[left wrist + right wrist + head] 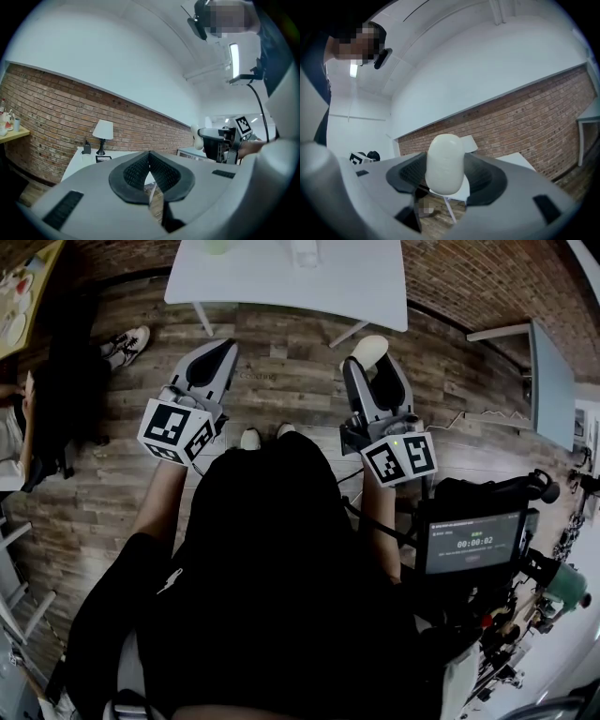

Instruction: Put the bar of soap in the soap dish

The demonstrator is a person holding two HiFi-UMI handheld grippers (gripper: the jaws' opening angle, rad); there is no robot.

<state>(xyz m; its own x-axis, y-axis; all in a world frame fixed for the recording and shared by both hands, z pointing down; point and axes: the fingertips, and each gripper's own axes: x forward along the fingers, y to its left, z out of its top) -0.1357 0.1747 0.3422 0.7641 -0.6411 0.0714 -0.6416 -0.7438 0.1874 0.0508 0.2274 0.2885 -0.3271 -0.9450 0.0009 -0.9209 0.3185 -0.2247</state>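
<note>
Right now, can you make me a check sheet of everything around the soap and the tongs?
Surface: white table ahead; things at its far edge are cut off.
Job's things: bar of soap held in the right tongs; soap dish not made out.
Clutter: shoes of someone sitting at the left.
Grippers: left tongs shut, empty; right tongs shut on the soap.
Cables: thin cable on the floor, right side.
Surroundings: wooden floor, brick wall, lamp, screen.

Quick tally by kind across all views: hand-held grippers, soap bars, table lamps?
Hand-held grippers: 2 (left hand-held gripper shut with nothing in it, right hand-held gripper shut on the soap bar)
Soap bars: 1
Table lamps: 1 (table lamp)
Total: 4
</note>
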